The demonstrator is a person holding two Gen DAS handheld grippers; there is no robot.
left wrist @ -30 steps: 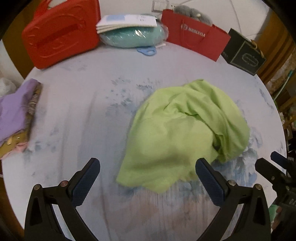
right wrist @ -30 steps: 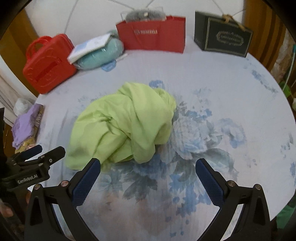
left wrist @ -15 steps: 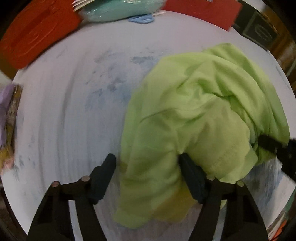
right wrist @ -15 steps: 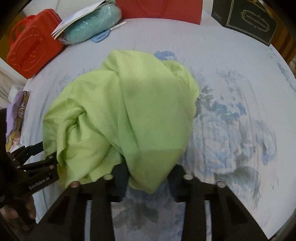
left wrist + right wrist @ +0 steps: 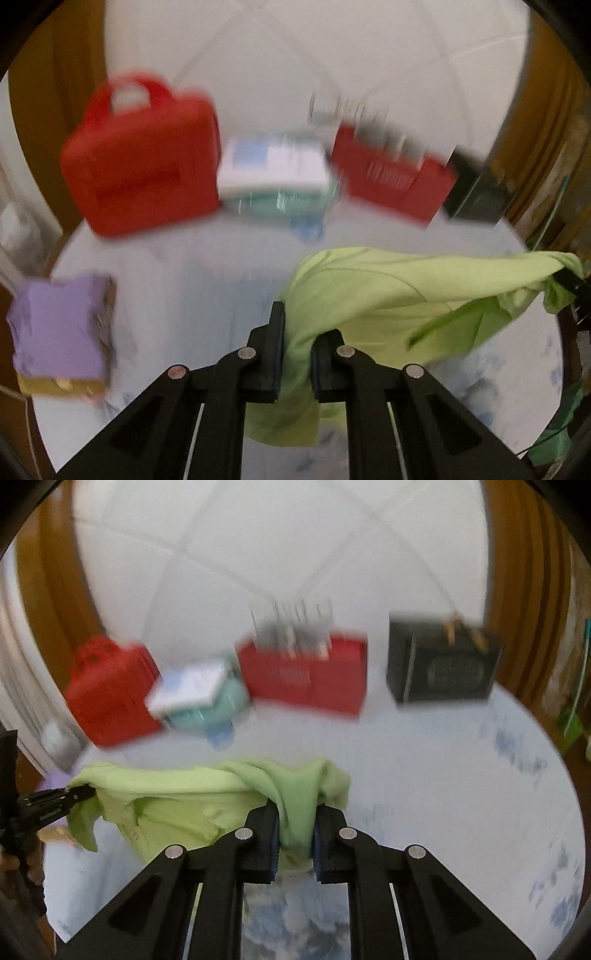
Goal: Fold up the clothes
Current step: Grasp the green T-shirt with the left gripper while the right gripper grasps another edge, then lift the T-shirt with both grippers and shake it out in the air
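Lime-green cloth, a single garment [image 5: 388, 295], hung stretched between the two grippers above the floral tablecloth [image 5: 461, 812]. The left gripper [image 5: 297, 354] was closing, its pads already pinching a bunched fold of the garment. The right gripper [image 5: 295, 834] was closing too, with another fold clamped between its pads. Behind, blurred, stood a red case [image 5: 144, 173], a red paper bag [image 5: 306, 675] and a black gift bag [image 5: 443, 668]; folded lilac clothes [image 5: 55, 325] lay at the table's left edge.
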